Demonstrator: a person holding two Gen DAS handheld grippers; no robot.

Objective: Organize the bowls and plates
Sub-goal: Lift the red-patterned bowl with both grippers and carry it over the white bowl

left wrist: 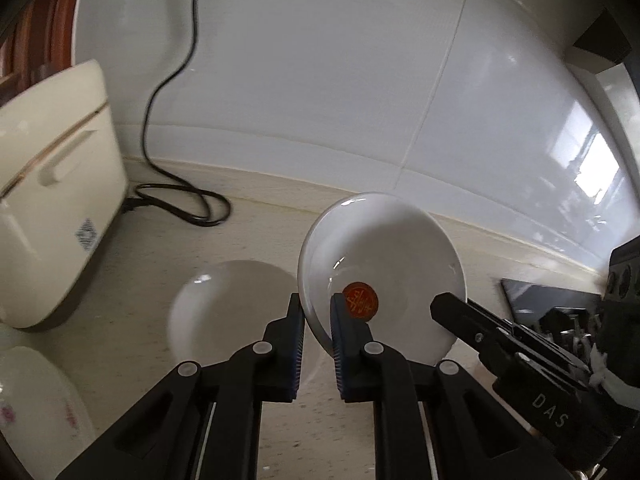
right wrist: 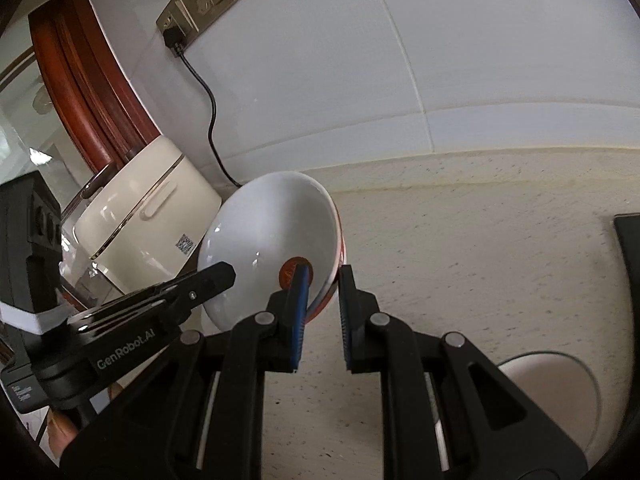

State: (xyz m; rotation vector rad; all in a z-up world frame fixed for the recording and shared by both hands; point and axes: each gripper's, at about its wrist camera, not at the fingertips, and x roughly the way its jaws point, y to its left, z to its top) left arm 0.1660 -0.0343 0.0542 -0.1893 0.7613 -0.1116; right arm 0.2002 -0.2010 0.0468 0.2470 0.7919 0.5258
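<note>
Beige speckled countertop (right wrist: 460, 248) and glossy white wall tiles (left wrist: 320, 80) are the backdrop, nothing fancy. Left gripper (left wrist: 318, 312) is clamped on the near rim of a white bowl (left wrist: 380, 248), one blue-padded finger inside and one outside. Right gripper (right wrist: 324, 280) has its pads squeezed on the opposite rim of what looks like the same bowl, so it's hanging tilted above the counter between the two. In each wrist view the other gripper's black tip covers part of the bowl's edge, so that far pinch point is hard to make out. Bowl is plain glossy white inside with a round red-orange emblem (left wrist: 360, 300) at the bottom, partly blocked by a finger in the right view, and a red outside that only peeks out near the rim. Just behind the left fingers a second white dish (left wrist: 228, 312) sits on the counter, blurry. A floral plate (left wrist: 36, 412) is cut off at the lower left. Further out there's a cream rice cooker (left wrist: 60, 200) with its black cord (left wrist: 180, 200) running up to a wall socket (right wrist: 200, 0).
</note>
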